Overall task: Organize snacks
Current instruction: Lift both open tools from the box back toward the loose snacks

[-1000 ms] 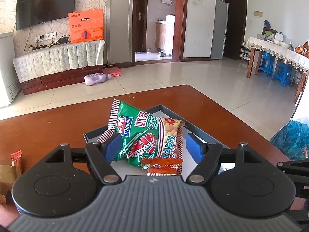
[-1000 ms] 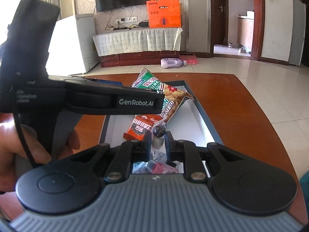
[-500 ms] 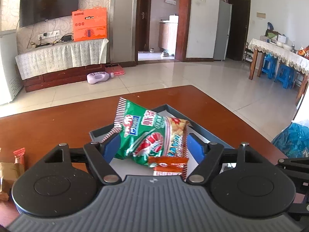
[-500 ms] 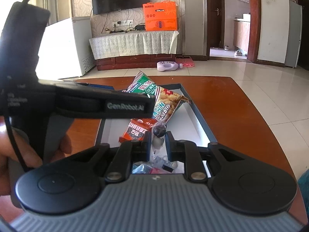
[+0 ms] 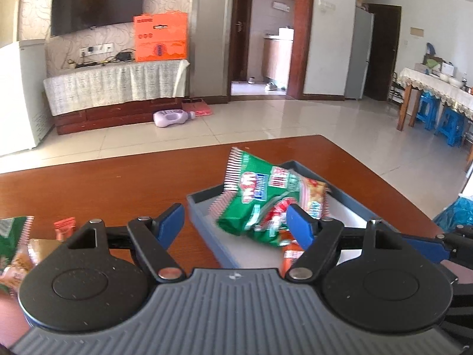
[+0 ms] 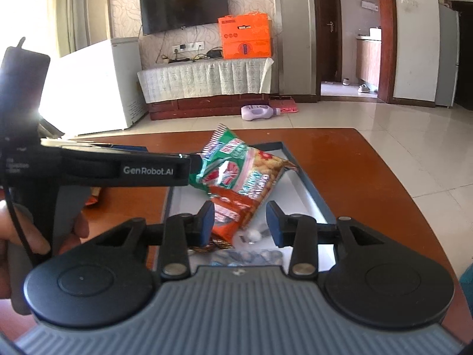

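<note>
A grey tray [image 6: 310, 183] on the brown table holds a green snack bag [image 6: 224, 159], a peanut bag [image 6: 260, 171] leaning on it and an orange-red packet [image 6: 233, 210]. My right gripper [image 6: 240, 223] hovers low over the tray's near end, its jaws opening. A small clear-wrapped candy [image 6: 251, 233] lies in the tray just below and between the pads, untouched. My left gripper [image 5: 235, 224] stands open and holds nothing, over the tray's left wall [image 5: 204, 207], with the green snack bag [image 5: 254, 195] beyond its right pad. It also crosses the right wrist view as a black bar [image 6: 118, 171].
Loose snack packs [image 5: 11, 236] and a small orange packet [image 5: 65, 227] lie on the table left of the tray. A blue bag [image 5: 455, 213] sits past the table's right edge. A person's hand [image 6: 17, 236] holds the left gripper's handle.
The right gripper's jaws have come apart and let go of the small wrapped candy into the tray. The left gripper has shifted left, so the tray now sits right of its centre.
</note>
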Demonstrator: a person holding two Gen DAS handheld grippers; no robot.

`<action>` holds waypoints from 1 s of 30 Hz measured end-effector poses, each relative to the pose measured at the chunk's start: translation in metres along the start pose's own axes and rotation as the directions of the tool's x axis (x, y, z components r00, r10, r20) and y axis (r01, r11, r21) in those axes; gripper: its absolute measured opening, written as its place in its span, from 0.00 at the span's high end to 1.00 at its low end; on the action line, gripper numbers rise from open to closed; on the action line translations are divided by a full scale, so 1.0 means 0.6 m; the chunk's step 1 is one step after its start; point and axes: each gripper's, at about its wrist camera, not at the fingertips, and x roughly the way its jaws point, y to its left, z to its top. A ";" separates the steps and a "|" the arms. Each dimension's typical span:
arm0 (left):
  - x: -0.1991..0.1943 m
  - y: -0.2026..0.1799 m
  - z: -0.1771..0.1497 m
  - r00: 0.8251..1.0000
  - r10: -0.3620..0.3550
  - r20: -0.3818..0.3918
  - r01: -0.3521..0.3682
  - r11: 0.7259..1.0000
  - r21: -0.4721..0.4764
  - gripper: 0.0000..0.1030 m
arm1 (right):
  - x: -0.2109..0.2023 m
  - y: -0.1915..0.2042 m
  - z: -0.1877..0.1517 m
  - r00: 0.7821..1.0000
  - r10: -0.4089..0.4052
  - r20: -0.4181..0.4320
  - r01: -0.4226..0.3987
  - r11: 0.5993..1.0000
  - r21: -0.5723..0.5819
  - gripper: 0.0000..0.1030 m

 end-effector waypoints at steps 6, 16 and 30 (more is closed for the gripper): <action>-0.045 0.076 -0.008 0.997 0.076 0.019 -0.076 0.997 0.004 0.23 | -0.006 0.048 0.013 0.997 0.059 0.043 -0.058 0.998 -0.021 0.60; -0.114 0.268 -0.049 0.978 0.210 -0.014 -0.211 0.973 -0.096 0.23 | 0.027 0.160 0.027 0.982 0.177 0.064 -0.176 0.984 -0.025 0.60; -0.118 0.366 -0.123 0.979 0.179 -0.096 -0.189 0.976 -0.109 0.23 | 0.142 0.266 0.042 0.968 0.249 0.030 -0.249 0.968 0.013 0.51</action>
